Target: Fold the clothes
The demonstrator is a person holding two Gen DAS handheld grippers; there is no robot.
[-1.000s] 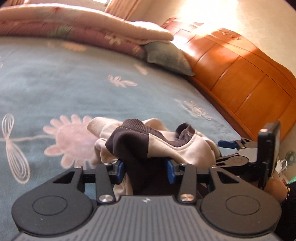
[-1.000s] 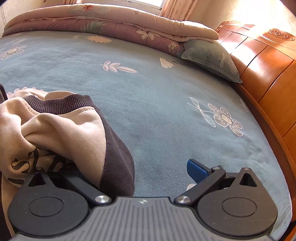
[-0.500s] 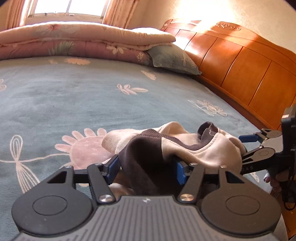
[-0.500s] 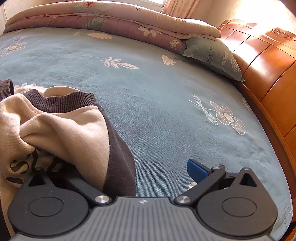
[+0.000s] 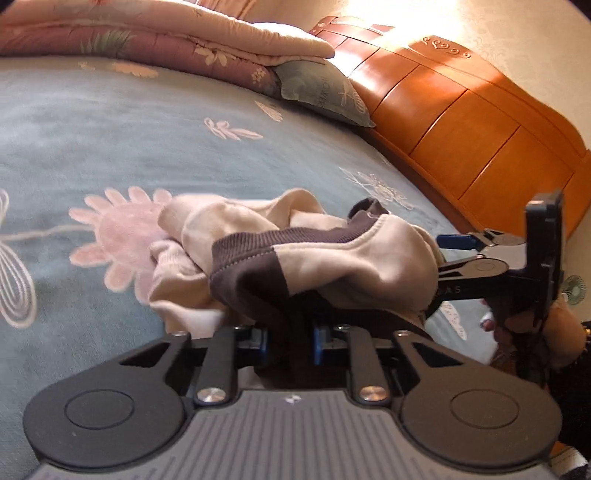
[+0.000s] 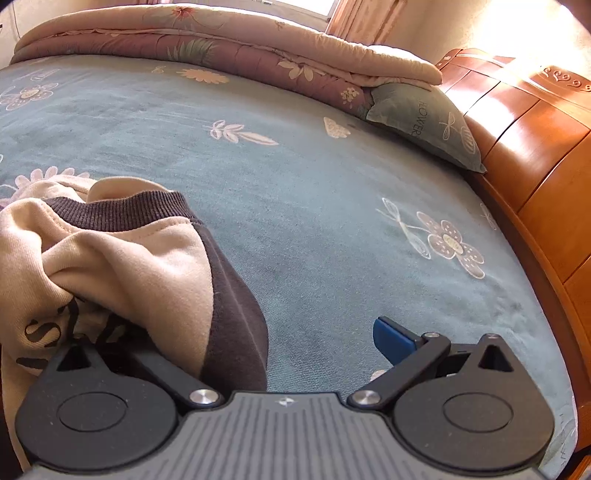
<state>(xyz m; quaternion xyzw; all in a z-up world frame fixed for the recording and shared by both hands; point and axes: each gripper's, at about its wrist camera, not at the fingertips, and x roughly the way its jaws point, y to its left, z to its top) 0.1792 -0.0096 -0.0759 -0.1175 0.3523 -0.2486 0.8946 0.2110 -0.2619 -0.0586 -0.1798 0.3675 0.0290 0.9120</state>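
A crumpled cream sweatshirt [image 5: 332, 266] with dark brown ribbed trim lies bunched on the teal flowered bedspread [image 5: 110, 129]. My left gripper [image 5: 288, 339] is shut on a fold of the dark brown fabric at the garment's near edge. In the right wrist view the sweatshirt [image 6: 129, 266] shows black lettering and drapes over the left finger, hiding it. My right gripper [image 6: 258, 339] stands open, and only its blue right pad [image 6: 391, 339] shows, bare above the bedspread [image 6: 332, 184]. From the left wrist view the right gripper [image 5: 443, 254] sits at the garment's right end.
A folded floral quilt [image 5: 184, 33] and a grey-green pillow [image 5: 325, 92] lie at the far side of the bed. The orange wooden headboard [image 5: 461, 122] runs along the right. A hand [image 5: 517, 321] holds the right gripper by the bed's edge.
The left gripper's blue pads have drawn closer together on the dark fabric. The left view has swung and tilted. The right gripper has barely moved and stays wide apart.
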